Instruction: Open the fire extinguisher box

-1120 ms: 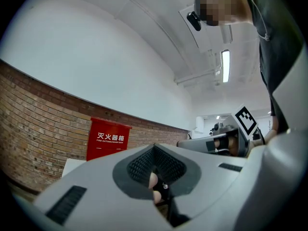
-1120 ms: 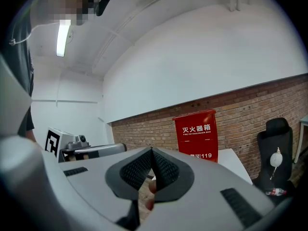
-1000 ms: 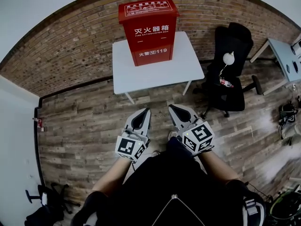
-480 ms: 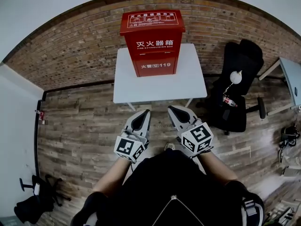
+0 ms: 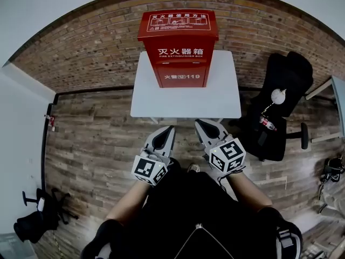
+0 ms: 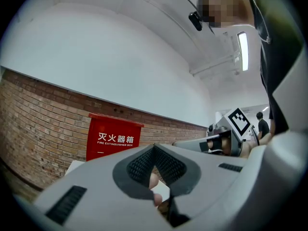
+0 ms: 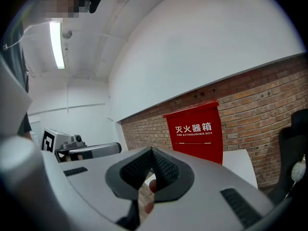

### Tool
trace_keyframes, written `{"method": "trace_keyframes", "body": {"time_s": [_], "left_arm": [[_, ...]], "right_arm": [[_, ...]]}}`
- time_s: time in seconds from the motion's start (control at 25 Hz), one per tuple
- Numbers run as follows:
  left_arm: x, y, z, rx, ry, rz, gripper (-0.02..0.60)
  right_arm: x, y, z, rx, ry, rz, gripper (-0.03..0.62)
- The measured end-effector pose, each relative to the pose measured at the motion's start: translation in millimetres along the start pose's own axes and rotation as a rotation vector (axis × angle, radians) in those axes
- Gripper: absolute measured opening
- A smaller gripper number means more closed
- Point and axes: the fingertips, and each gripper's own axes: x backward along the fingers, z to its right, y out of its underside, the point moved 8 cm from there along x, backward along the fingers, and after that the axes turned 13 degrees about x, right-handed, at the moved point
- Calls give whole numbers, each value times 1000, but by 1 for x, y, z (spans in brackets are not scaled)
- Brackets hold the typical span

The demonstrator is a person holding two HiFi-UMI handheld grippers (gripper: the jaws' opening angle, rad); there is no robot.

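Fire extinguisher box [image 5: 180, 50]: red metal cabinet, upright, white Chinese lettering on the front with "FIRE EXTINGUISHER BOX" beneath it and "119" on the lower panel; white instruction label on the top lid. Lid down, front panels closed. Location: rear half of the worktop, back towards the brick wall, roughly centred across the worktop's width

Worktop [image 5: 218, 99]: white, rectangular, on slim white legs; carries only the box; its near half is bare

Left tongs [image 5: 165, 133]: grey, with a marker cube at the rear. Jaws clenched together, pads meeting, nothing gripped. Held over the floor just short of the worktop's near edge, tips pointing towards the box, well apart from it

Right tongs [image 5: 203, 127]: same pattern, marker cube at the rear. Jaws clenched, nothing gripped. Held beside the left tongs, a little nearer the worktop edge, tips towards the box, no contact with box or worktop

Brick wall [image 5: 81, 50]: red-brown brick below, plain white above, running behind the worktop

Floor [image 5: 91, 144]: wood-effect planks

Office chair [image 5: 280, 115]: black, right of the worktop, small items lying on its seat

Operator: dark clothing, bare forearms, standing in front of the worktop and facing the box
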Motion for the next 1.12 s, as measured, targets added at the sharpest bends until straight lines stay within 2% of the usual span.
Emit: {"method": "trace_keyframes", "body": {"time_s": [0.32, 0.76, 1.12], "left_arm": [[-34, -14, -37, 25, 14, -16, 49], [-90, -57, -121, 36, 103, -48, 49], [-116, -85, -171, 21, 172, -40, 49]], "right_arm": [[-41, -5, 25, -27, 20, -18, 18], [-119, -25, 59, -21, 117, -19, 18], [-171, -36, 72, -41, 175, -42, 18]]}}
